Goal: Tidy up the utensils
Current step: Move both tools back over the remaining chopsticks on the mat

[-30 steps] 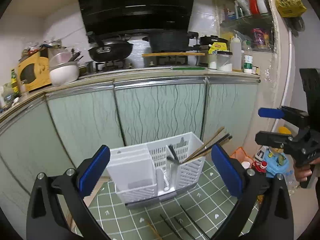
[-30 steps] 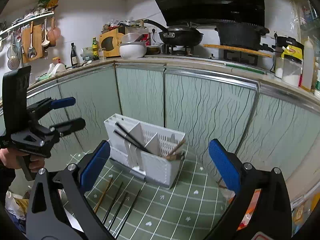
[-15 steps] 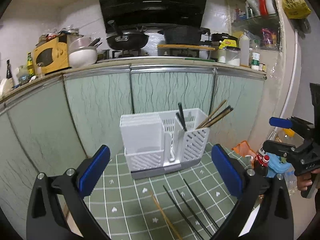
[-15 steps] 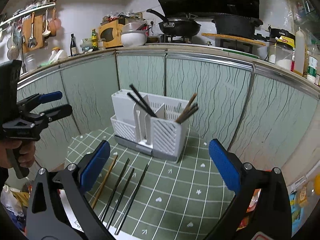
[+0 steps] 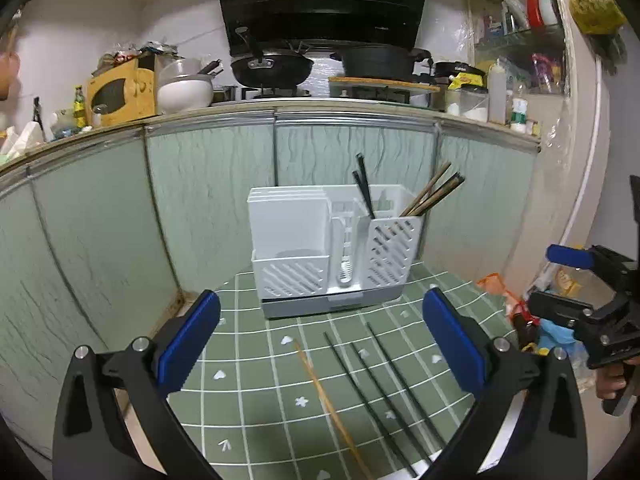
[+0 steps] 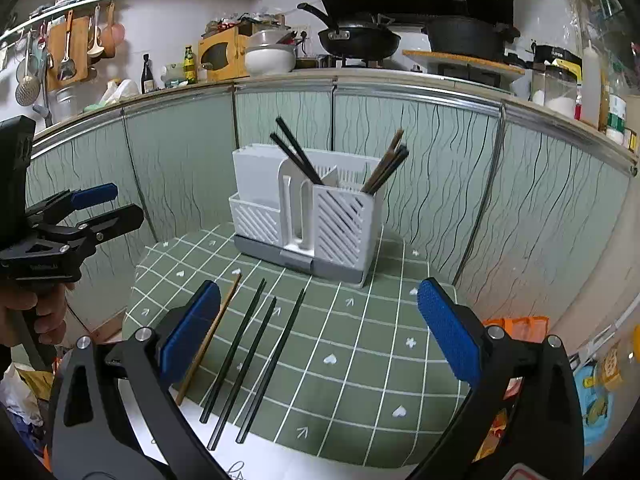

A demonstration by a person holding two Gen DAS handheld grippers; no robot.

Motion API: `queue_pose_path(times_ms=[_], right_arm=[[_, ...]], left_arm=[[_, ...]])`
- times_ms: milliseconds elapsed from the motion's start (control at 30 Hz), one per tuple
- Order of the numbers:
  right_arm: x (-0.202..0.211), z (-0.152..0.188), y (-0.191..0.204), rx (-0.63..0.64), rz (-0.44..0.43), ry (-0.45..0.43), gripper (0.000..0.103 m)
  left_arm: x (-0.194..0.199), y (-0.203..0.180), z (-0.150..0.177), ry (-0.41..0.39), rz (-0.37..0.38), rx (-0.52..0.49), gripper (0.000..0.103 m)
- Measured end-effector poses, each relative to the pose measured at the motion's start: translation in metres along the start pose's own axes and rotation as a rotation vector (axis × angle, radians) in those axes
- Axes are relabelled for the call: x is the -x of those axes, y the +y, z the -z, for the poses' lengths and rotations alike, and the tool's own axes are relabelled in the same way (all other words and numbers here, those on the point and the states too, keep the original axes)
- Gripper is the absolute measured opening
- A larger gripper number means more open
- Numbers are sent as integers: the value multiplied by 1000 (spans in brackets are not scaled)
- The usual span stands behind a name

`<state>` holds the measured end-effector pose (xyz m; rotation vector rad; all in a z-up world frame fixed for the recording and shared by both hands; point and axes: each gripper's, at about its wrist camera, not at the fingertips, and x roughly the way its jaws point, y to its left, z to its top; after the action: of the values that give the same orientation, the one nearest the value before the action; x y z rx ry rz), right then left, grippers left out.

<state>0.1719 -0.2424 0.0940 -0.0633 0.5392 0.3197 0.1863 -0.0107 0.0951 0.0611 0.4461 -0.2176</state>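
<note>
While both tools, left and right, are held wide and empty, the white holder is seen at the mat's far edge. Four loose chopsticks overhang its near edge; a clumsy pinch could roll them off.
</note>
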Motion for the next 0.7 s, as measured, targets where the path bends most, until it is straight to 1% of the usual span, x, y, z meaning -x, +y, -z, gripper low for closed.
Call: queue_pose_path(times_ms=[167, 233, 300, 367, 533, 700], right_arm=[[-7, 19, 5, -6, 1, 11, 95], [-10, 27, 7, -12, -3, 16, 95], [-14, 35, 9, -14, -12, 15, 95], [-16, 44, 13, -9, -15, 15, 95], [-29, 64, 19, -15, -7, 56, 95], [-40, 83, 25, -22, -8, 98, 95]], left_arm=[[-4, 0, 20, 15, -42, -21, 99], [-6, -2, 30, 20, -55, -49, 99], [-6, -2, 40, 28, -39, -62, 99], [-7, -2, 48, 35, -32, -51, 99], [-8, -5, 71, 51, -47, -54, 99], [-12, -12, 93, 85, -62, -72, 99]])
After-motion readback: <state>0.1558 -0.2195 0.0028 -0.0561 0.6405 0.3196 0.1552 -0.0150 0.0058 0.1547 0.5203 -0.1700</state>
